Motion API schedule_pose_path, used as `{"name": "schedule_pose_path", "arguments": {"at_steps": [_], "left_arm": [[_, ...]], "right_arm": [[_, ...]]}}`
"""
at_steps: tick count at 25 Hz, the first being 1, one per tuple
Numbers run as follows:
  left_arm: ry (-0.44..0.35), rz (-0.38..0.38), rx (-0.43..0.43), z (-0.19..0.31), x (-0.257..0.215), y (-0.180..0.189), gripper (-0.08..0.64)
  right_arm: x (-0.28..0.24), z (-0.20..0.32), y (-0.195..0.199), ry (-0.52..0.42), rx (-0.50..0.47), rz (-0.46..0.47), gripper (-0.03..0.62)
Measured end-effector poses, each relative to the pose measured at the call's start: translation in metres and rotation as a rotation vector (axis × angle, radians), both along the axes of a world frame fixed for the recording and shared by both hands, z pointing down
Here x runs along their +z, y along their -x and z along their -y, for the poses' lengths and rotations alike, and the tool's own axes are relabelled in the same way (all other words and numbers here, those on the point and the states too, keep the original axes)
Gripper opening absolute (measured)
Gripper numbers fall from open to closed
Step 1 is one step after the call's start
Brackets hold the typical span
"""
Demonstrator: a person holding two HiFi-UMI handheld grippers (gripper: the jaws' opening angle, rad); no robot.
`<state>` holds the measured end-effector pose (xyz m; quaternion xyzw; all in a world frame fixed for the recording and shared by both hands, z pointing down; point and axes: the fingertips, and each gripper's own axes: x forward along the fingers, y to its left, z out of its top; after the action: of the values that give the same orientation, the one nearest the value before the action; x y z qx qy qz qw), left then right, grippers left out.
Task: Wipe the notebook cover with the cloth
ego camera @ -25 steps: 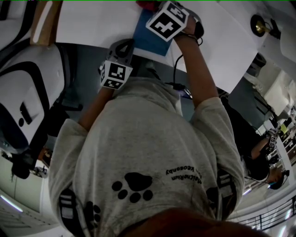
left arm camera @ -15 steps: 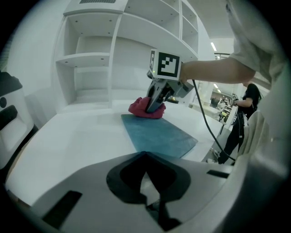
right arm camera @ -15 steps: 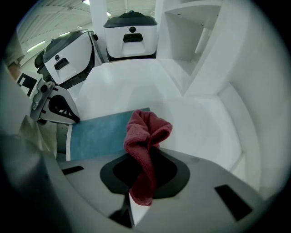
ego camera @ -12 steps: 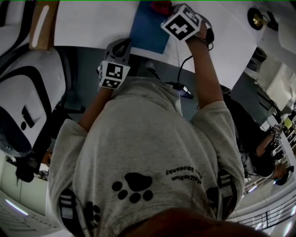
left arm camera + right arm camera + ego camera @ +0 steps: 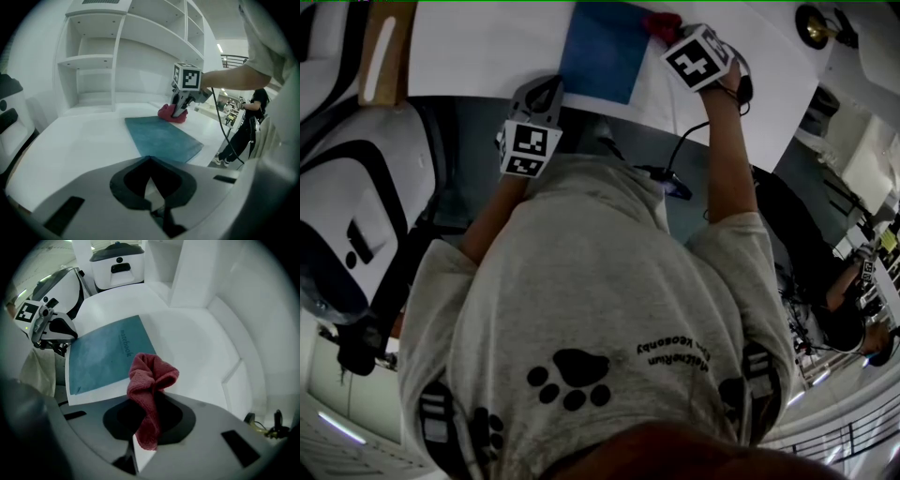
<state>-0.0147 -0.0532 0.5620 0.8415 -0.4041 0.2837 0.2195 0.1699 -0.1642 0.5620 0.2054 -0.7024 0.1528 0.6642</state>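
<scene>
White tabletop (image 5: pixel 469 47) carries the blue notebook (image 5: pixel 600 52) at its near edge. Within 1 second the right gripper (image 5: pixel 145 427), clamped on the red cloth (image 5: pixel 151 380), has swept across the cover to its right edge, likely ending 1 stroke. The left gripper (image 5: pixel 150 187), jaws together and empty, hangs off the near edge.

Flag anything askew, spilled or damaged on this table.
Nothing stands out. The blue notebook lies flat and closed on the white table, and its cover looks unmarked. The red cloth is bunched in the right gripper, by the notebook's right edge. No spill or damage shows.
</scene>
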Motion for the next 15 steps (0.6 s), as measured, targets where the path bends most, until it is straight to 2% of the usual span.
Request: {"name": "schedule_pose_path", "arguments": {"at_steps": [4, 7, 12, 15], "left_arm": [[-0.002, 0.001, -0.001, -0.001, -0.001, 0.002, 0.012], [-0.001, 0.003, -0.001, -0.002, -0.001, 0.001, 0.012], [0.001, 0.001, -0.002, -0.001, -0.001, -0.001, 0.012], [0.001, 0.001, -0.004, 0.0, 0.001, -0.003, 0.012]], "right_arm": [[-0.011, -0.006, -0.022, -0.034, 0.073, -0.037, 0.061], [-0.028, -0.005, -0.013, -0.082, 0.1, 0.031, 0.061], [-0.06, 0.005, 0.033, -0.188, 0.032, 0.149, 0.061], [-0.07, 0.005, 0.069, -0.214, -0.034, 0.218, 0.061]]}}
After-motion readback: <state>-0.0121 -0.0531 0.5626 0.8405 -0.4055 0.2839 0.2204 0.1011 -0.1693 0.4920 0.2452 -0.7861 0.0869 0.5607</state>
